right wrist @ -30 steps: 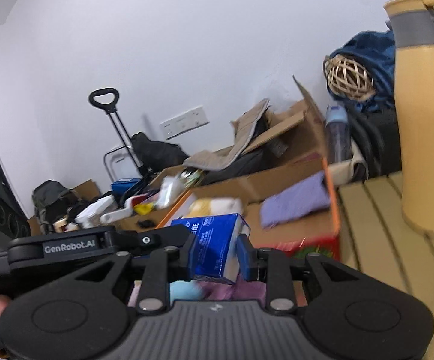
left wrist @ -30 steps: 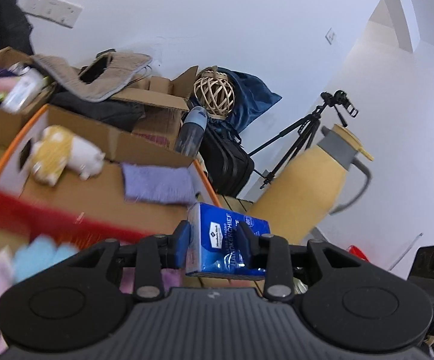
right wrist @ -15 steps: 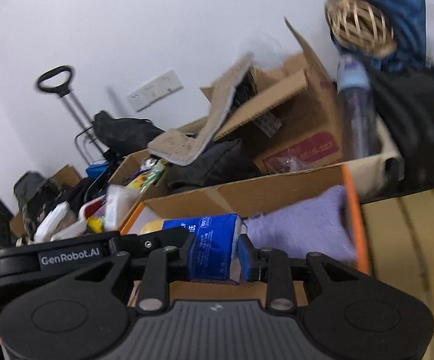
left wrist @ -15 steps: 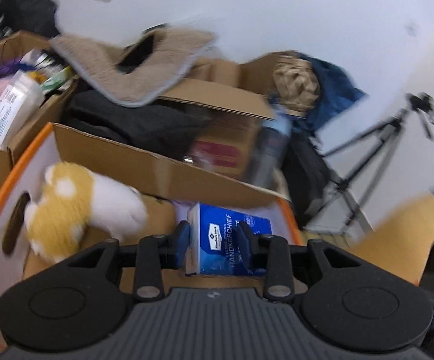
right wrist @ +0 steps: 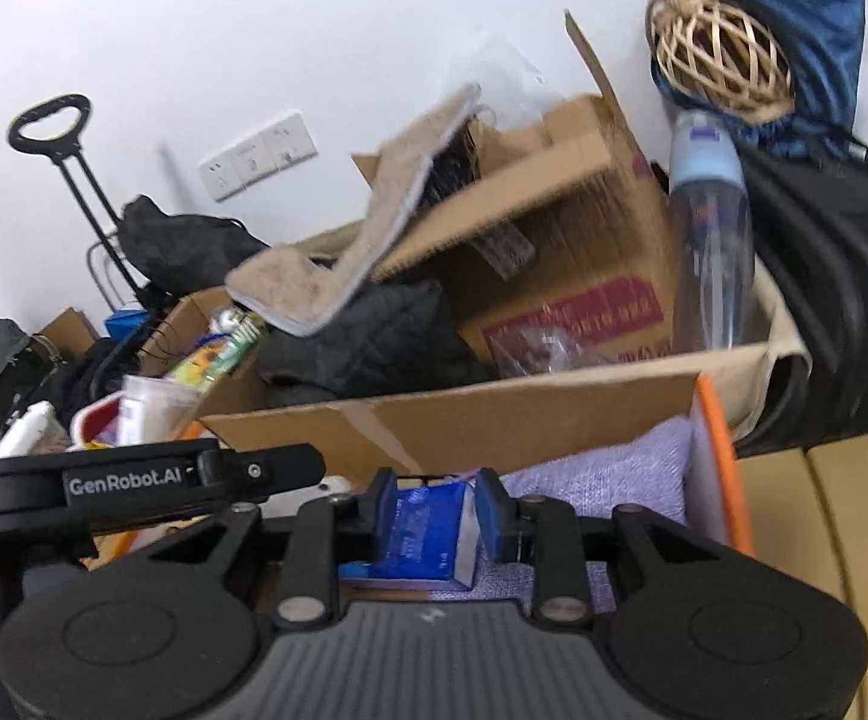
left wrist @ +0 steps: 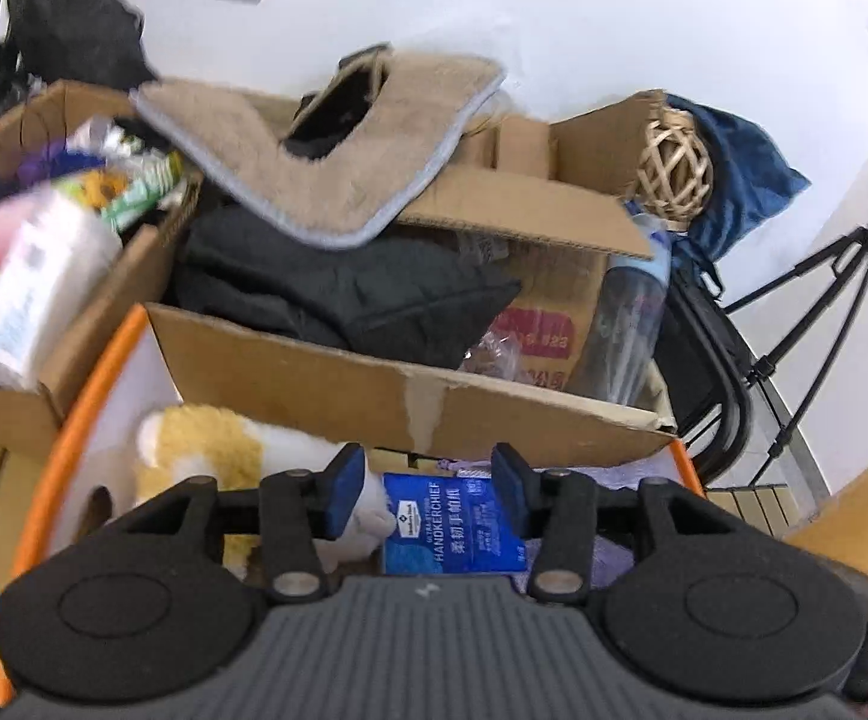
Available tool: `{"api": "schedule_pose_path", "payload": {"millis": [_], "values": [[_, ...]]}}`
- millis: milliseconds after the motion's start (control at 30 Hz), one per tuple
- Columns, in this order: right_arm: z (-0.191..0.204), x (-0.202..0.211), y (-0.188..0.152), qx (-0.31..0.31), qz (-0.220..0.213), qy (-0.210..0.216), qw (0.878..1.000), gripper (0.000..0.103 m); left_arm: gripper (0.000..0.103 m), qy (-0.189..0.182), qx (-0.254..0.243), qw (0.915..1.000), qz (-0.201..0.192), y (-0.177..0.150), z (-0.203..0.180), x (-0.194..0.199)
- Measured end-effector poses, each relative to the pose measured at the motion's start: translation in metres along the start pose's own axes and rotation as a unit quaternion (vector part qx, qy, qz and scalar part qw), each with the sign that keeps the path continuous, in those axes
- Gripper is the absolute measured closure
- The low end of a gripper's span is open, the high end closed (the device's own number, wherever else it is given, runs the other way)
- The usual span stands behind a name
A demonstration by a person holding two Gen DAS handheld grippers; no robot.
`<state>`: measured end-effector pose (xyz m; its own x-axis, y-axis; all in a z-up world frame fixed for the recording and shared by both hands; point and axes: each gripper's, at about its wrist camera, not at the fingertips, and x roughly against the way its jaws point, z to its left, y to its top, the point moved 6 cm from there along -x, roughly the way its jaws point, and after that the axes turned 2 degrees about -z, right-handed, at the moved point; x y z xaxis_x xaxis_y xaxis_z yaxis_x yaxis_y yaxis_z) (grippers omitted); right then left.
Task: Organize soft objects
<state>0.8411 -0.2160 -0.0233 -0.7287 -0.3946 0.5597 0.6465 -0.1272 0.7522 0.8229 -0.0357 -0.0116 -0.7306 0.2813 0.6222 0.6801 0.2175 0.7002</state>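
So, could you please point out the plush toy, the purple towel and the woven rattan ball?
Plush toy (left wrist: 206, 438), left wrist view, yellow fur.
Purple towel (right wrist: 607, 480), right wrist view, its middle.
Woven rattan ball (right wrist: 718, 57), right wrist view, front weave.

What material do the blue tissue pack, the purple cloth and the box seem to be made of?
Blue tissue pack: glossy plastic film, judging by its sheen. Purple cloth: probably terry or microfibre, matte with a nubby surface. Box: brown corrugated cardboard, with a torn edge.

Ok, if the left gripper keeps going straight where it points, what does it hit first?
Probably the blue handkerchief pack, lying between the opening left gripper pads, which no longer press it. Beyond it stands the cardboard box wall, though depth is hard to judge.
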Motion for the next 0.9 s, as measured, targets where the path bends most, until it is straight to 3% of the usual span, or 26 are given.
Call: {"api": "schedule_pose_path", "payload": {"millis": [100,200,400,467,667,900], "values": [[0.005,0.032,0.007,0.015,-0.013,-0.006,1.0,0.074,0.051,-0.003,-0.051,0.9986,-0.011,-0.002,-0.017,0.034],[0.011,0.071,0.008,0.032,-0.025,-0.012,0.999,0.073,0.048,-0.009,-0.071,0.9971,-0.027,-0.001,-0.03,0.076],[0.031,0.172,0.004,0.094,-0.058,-0.022,0.994,0.065,0.034,-0.013,-0.106,0.9916,-0.073,-0.011,-0.051,0.182],[0.04,0.211,-0.003,0.116,-0.071,-0.023,0.99,0.061,0.023,-0.015,-0.11,0.9906,-0.08,-0.02,-0.053,0.213],[0.06,0.303,-0.045,0.151,-0.102,-0.007,0.983,0.054,0.016,-0.019,-0.115,0.9865,-0.114,-0.072,-0.053,0.308],[0.081,0.383,-0.13,0.193,-0.151,-0.016,0.969,0.039,0.006,0.007,-0.157,0.9732,-0.168,-0.17,-0.038,0.388]]}}
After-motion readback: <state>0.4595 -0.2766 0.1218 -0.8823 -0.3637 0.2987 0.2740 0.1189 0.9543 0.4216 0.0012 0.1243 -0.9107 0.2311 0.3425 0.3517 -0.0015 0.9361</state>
